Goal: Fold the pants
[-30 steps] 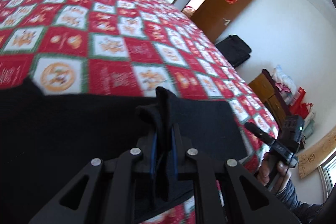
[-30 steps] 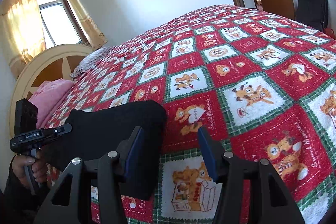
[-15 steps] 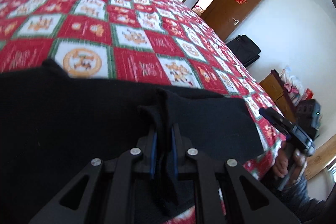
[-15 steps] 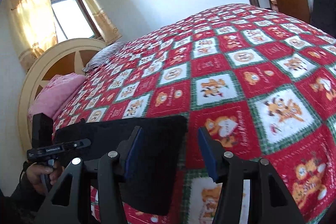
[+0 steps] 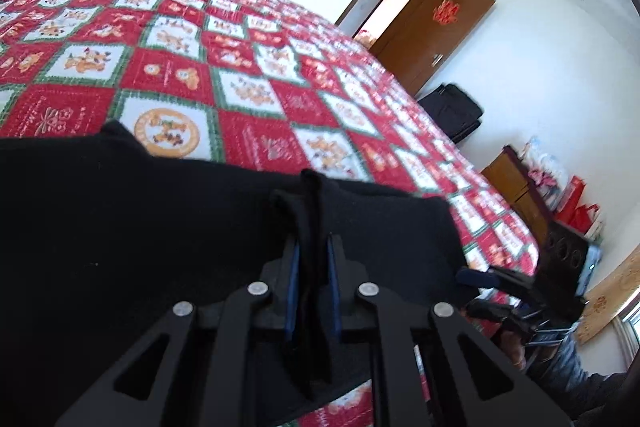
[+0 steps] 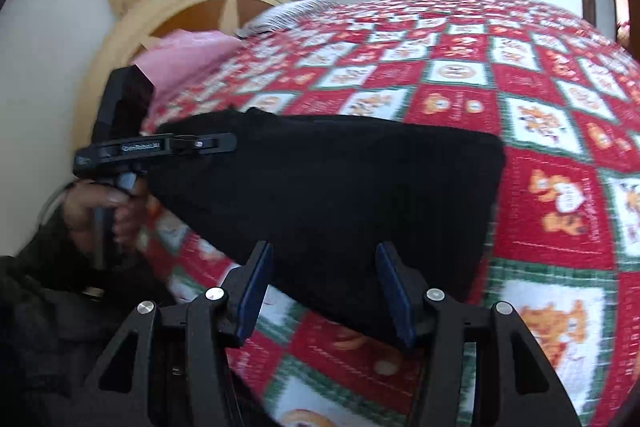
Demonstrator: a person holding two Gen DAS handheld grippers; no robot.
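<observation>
In the left wrist view, the left gripper point(image 5: 312, 275) fills the lower middle of the frame, its jaws pressed together on a raised pleat of the black pants point(image 5: 120, 227). The pants spread across the lower left and centre, lying on the red patchwork quilt of the bed point(image 5: 248, 75). At the lower right edge the right gripper point(image 5: 500, 291) shows just beside the pants' right corner, held by a hand. The step in hand looks like taking hold of one end of the garment with both tools before carrying it over.

In the right wrist view, the right gripper point(image 6: 324, 283) sits at the bottom centre with jaws spread and nothing pinched; the near edge of the pants point(image 6: 340, 195) lies right ahead of the gap. At the left of the frame the left gripper point(image 6: 160, 147) meets the pants' far corner, gripped by the left hand point(image 6: 100, 215). The next move probably calls for pushing the right jaws onto the near hem and closing, level with the other grip so the fold lands square.

No container appears in either view; nothing here holds contents.
</observation>
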